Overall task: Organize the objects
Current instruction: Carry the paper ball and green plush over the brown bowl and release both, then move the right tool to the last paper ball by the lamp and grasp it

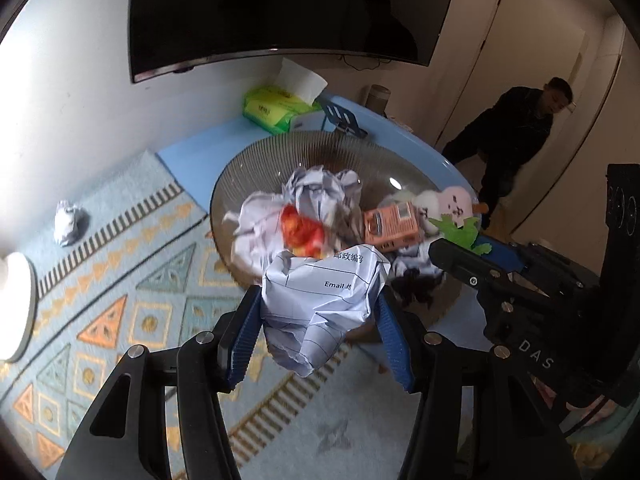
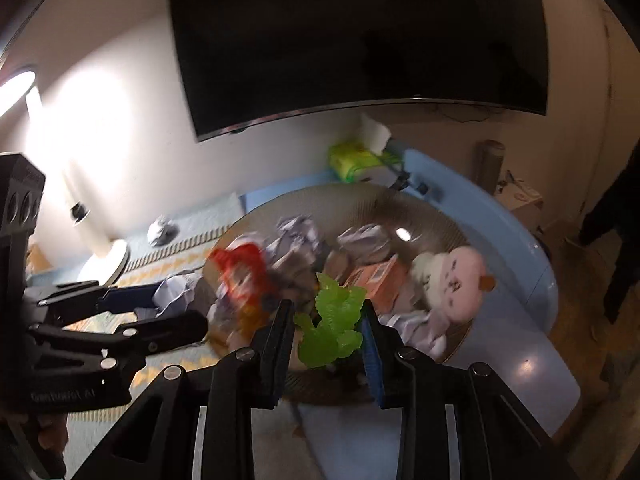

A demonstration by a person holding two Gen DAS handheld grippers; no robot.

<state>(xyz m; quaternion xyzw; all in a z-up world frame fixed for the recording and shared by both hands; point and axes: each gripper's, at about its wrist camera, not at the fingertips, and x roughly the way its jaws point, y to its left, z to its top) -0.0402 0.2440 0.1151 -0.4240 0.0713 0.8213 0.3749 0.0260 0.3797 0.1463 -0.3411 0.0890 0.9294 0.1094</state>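
My left gripper (image 1: 318, 312) is shut on a crumpled printed paper ball (image 1: 320, 300), held above the near rim of a round ribbed glass table (image 1: 280, 152). My right gripper (image 2: 326, 320) is shut on a translucent green toy figure (image 2: 330, 320) over the same table; it also shows in the left wrist view (image 1: 460, 232). On the glass lie several crumpled papers (image 1: 320, 188), a red snack bag (image 1: 302, 230), an orange box (image 1: 394, 226) and a pink-and-white plush (image 1: 444, 202). The left gripper with its paper ball appears in the right wrist view (image 2: 176, 296).
A paper ball (image 1: 70, 222) lies on the patterned rug (image 1: 120, 280). A green tissue pack (image 1: 276, 108) sits on the blue bench (image 1: 200, 156) behind the table. A TV (image 1: 280, 12) hangs on the wall. A lamp base (image 1: 16, 304) stands left. A person (image 1: 516, 140) stands by the door.
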